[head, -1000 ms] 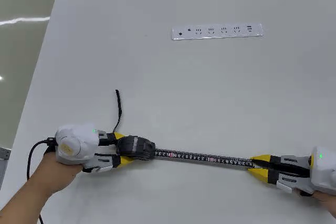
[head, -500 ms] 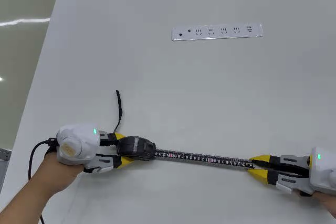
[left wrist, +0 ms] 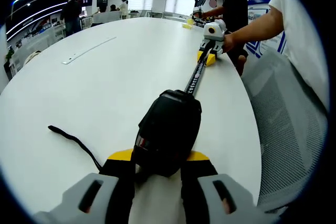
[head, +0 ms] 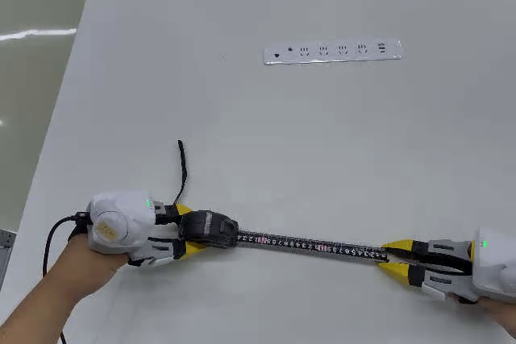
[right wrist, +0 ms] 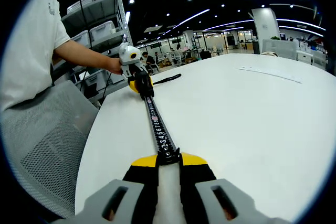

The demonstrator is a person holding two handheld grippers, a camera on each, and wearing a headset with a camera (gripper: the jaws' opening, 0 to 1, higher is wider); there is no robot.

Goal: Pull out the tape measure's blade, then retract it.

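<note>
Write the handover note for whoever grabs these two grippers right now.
The left gripper is shut on the tape measure case, on the near side of the white table. The case's wrist strap lies loose on the table.
The right gripper is shut on the blade tip.
The blade runs straight between the two grippers, low over the table.
Done: the pull-out.
Left: the retraction. Probably keep hold of the case and guide the tip back toward it, then let go.

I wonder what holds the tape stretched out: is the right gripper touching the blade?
Touching. In the right gripper view, the right gripper pinches the end of the blade between its jaws.
</note>
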